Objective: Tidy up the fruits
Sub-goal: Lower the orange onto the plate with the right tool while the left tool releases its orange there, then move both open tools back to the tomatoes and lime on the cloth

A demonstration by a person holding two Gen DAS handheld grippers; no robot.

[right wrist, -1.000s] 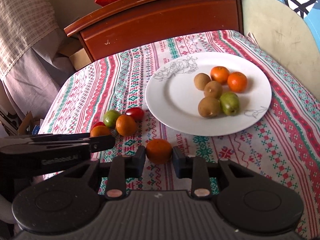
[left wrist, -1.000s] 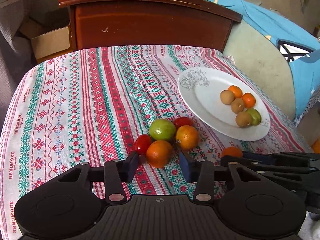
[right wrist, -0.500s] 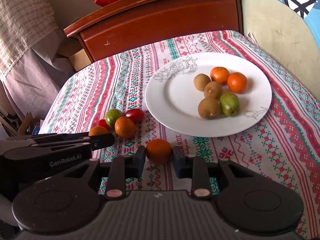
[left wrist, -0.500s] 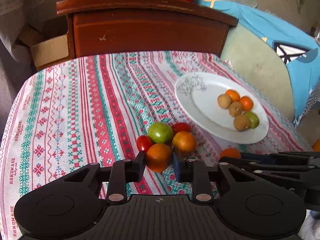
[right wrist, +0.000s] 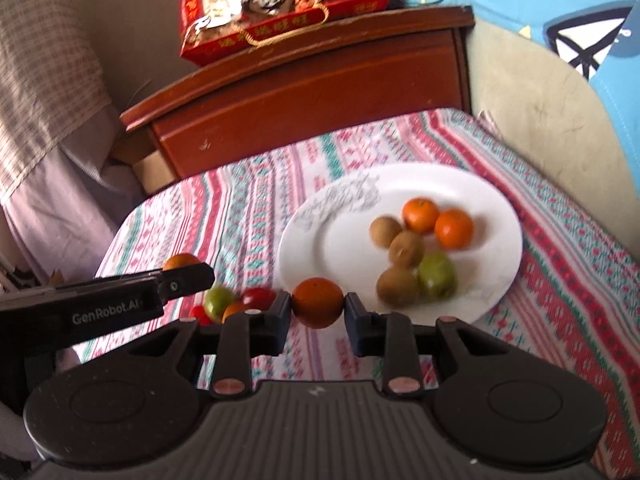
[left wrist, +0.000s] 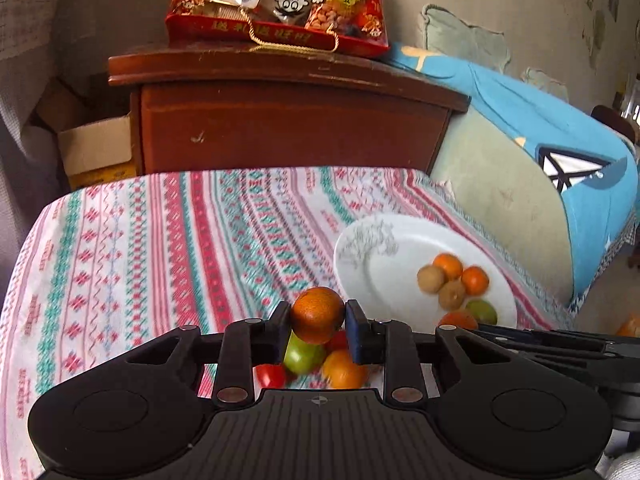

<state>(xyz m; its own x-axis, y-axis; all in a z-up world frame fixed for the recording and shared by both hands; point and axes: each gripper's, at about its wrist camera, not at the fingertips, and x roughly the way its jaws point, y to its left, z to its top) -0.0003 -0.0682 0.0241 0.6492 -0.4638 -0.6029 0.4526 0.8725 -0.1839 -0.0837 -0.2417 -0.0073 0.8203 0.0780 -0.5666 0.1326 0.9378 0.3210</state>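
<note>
Left wrist view: each gripper lifts an orange fruit off the striped tablecloth.

Left gripper clamps one orange between its fingers, raised above a loose cluster on the cloth: a green fruit, red tomatoes and another orange fruit. Right gripper pinches a second orange, held just before the near rim of the white plate. That plate sits toward the table's right edge and carries two tangerines, three brown kiwis and a green fruit. Beyond the table's far edge stands a wooden cabinet with a red gift box on top.
</note>
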